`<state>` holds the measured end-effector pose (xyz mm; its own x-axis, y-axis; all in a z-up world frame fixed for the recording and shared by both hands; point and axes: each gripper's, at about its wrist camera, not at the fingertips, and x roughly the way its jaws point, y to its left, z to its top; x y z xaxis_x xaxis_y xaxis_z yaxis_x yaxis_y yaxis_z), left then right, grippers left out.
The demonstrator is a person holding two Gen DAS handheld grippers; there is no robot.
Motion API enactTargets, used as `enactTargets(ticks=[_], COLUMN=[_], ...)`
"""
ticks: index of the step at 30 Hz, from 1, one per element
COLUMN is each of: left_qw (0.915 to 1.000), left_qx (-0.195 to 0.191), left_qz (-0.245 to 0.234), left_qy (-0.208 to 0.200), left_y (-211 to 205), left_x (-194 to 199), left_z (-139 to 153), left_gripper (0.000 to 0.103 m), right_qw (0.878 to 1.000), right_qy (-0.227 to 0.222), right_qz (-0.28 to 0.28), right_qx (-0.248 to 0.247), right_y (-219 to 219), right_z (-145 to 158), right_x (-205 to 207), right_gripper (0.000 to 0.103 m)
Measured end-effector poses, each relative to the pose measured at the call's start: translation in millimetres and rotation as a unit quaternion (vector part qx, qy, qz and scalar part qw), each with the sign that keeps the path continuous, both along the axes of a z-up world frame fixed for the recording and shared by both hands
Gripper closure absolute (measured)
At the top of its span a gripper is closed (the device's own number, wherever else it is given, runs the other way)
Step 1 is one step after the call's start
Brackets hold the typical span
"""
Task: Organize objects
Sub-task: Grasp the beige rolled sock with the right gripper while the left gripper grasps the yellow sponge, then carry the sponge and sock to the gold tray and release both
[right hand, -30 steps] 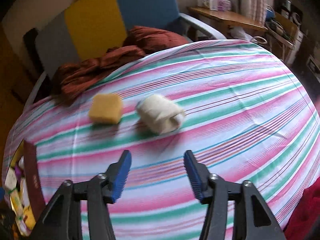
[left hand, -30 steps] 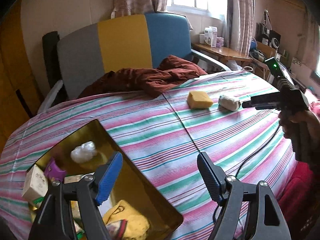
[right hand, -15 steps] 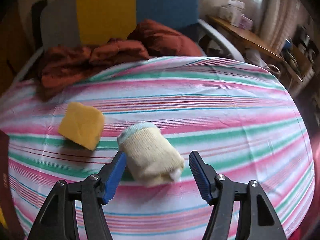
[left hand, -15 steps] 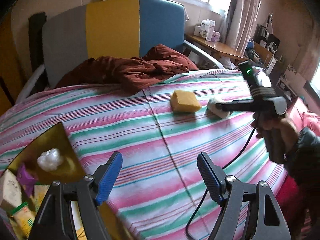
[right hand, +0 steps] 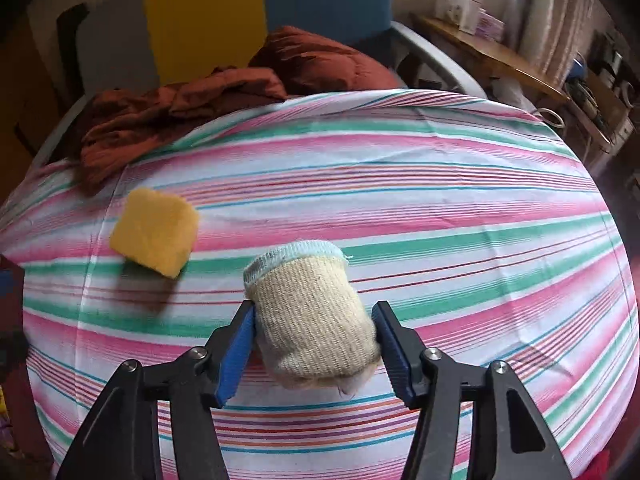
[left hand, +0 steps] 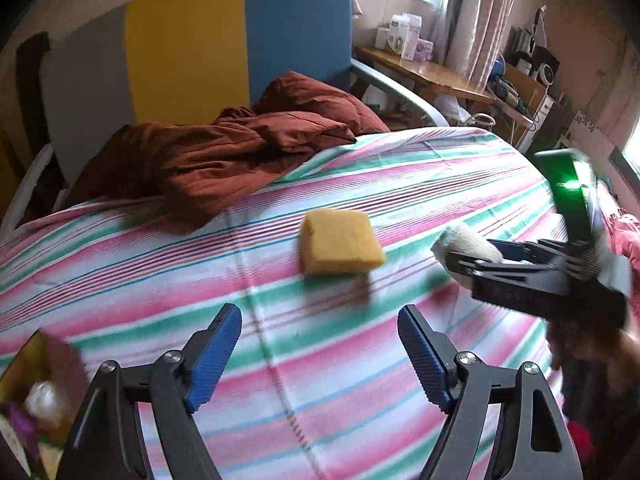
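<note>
A beige rolled sock (right hand: 304,292) with a pale blue cuff lies on the striped bedsheet (right hand: 440,208). My right gripper (right hand: 315,312) has a blue pad against each side of it, and its jaws are closing. From the left wrist view that gripper (left hand: 472,256) reaches in from the right, around the sock (left hand: 468,240). A yellow sponge (left hand: 340,242) sits just left of the sock, also seen as a yellow sponge (right hand: 154,236) in the right wrist view. My left gripper (left hand: 318,320) hovers short of the sponge, jaws opening with nothing between them.
A gold box (left hand: 44,360) holding several small items shows at the lower left corner. A crumpled rust-red cloth (left hand: 240,148) lies at the bed's far edge before a grey, yellow and blue chair (left hand: 240,40). A person's hand (left hand: 580,352) holds the right gripper.
My right gripper came down over the sock and narrowed onto it. My left gripper swung right, away from the gold box and toward the sponge.
</note>
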<state>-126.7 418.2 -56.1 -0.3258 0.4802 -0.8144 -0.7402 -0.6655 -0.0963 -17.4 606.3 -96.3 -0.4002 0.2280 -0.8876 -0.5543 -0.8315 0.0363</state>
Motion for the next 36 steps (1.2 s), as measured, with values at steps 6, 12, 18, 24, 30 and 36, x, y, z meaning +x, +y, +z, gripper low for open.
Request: enactTargets(ticks=[6, 12, 18, 24, 30, 36], left_qw=[0.9995, 0.9989, 0.9982, 0.9998, 0.9997, 0.997], left_qx=[-0.03, -0.044, -0.056, -0.02, 0.024, 0.061], left_qz=[-0.001, 0.001, -0.001, -0.002, 0.003, 0.026], left_qy=[0.006, 0.013, -0.021, -0.01, 0.008, 0.038], left_y=[48.4, 82.2, 88.0, 53.7, 11.6, -41.8], left_x=[-18.4, -33.5, -47.2, -22.6, 8.5, 32.9], left_z=[-22.2, -37.4, -62.2, -38.4, 7.5, 50.5], left_gripper=[0.021, 0.016, 0.041, 0.044, 0.043, 0.043], right_qw=[1.0, 1.0, 0.999, 1.0, 0.999, 0.996], right_qy=[-0.004, -0.007, -0.018, -0.006, 0.007, 0.015], right_qz=[0.001, -0.016, -0.016, -0.001, 0.036, 0.075], right_qx=[-0.009, -0.021, -0.021, -0.031, -0.032, -0.036], right_y=[2.4, 7.1, 10.1, 8.5, -10.3, -34.9], right_z=[-1.4, -4.1, -9.3, -8.2, -7.8, -10.3], right_x=[-1.7, -0.8, -0.6, -1.4, -8.4, -16.1], right_gripper=[0.044, 0.043, 0.043, 0.043, 0.044, 0.044])
